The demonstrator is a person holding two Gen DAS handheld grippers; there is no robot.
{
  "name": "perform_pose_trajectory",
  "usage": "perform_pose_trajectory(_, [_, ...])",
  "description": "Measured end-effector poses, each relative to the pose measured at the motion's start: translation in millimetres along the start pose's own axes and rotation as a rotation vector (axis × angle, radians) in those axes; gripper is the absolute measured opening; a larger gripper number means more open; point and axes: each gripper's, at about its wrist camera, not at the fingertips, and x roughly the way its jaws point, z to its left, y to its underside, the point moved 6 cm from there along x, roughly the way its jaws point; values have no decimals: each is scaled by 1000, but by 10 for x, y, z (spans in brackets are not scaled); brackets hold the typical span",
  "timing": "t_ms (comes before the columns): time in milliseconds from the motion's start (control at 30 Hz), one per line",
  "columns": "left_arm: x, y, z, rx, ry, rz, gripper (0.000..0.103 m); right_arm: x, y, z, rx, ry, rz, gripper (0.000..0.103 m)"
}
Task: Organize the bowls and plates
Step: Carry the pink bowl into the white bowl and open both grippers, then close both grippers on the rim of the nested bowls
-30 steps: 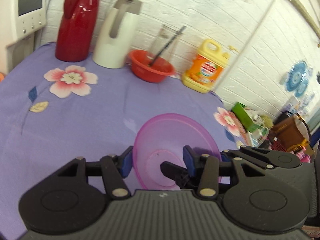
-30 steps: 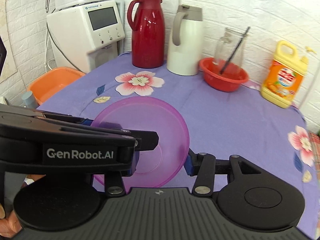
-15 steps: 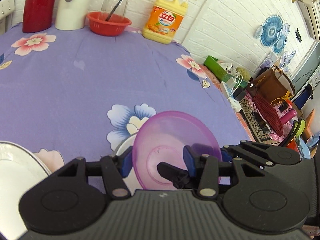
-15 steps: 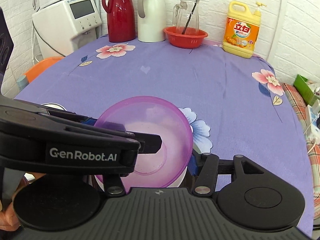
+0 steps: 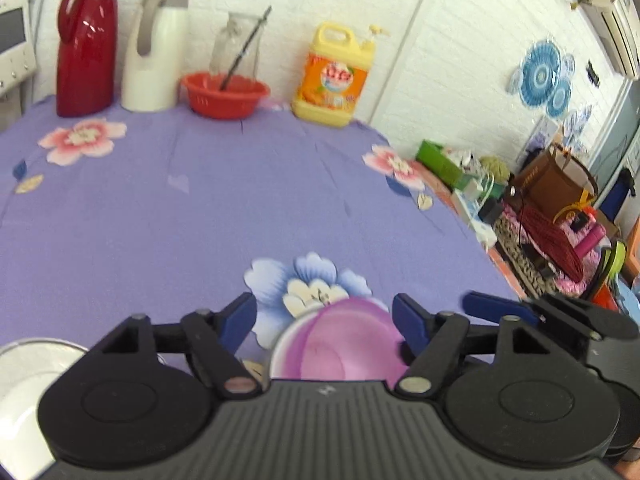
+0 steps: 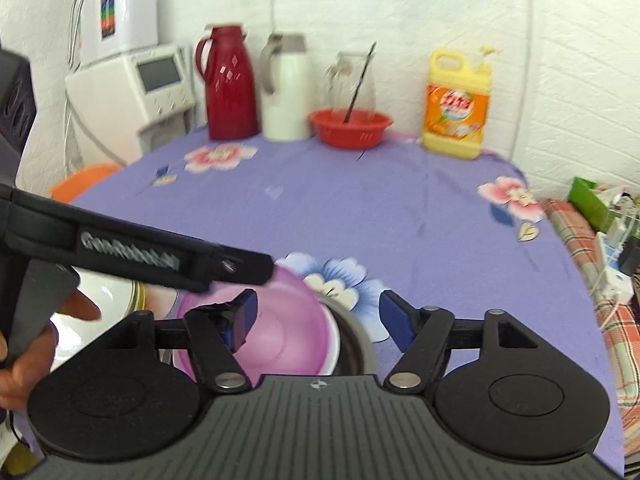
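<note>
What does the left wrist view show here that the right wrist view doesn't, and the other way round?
Only the left wrist view: blue paper fans on the wall, a brown bag and floor clutter at the right.

Only the right wrist view: a white machine with a screen seen whole, an orange tub, a hand gripping the left gripper's handle, and the metal bowl under the purple one.

Both: the purple bowl, red flask, white jug, red basin, yellow bottle, and open jaws just widened off the bowl.
</note>
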Motion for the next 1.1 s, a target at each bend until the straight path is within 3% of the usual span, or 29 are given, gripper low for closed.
perform_pose_trajectory(67, [-105,-37,54,-19,-11,-49,93,-115,28,-33,21,21,-42,103])
perform_pose_trajectory(133, [-183,-39,100,-22,-39,-96,94,-200,101,-37,50,40,-74,103])
perform_pose_trajectory(267, [-149,-24,183,-12,-77,-106,94,-210,301,-24,138,54,-93,103])
perform_pose_trajectory(400, [107,-92,305,8,-150,-72,94,-108,407,-53,227,28,-79,103])
perform_pose_trajectory(500, [314,-21,321,20,-137,-7,94,-50,391,-93,245,36,-73,103])
perform_pose_trajectory(667, [485,59,382,22,-163,37,94,-22,378,-129,257,34,-73,103])
perform_pose_trajectory(967, [282,-35,486,-29,-147,-4,94,0,391,-158,278,24,-74,103])
perform_pose_trajectory(1100, [241,49,425,-35,-48,66,94,56,425,-141,281,17,-56,103])
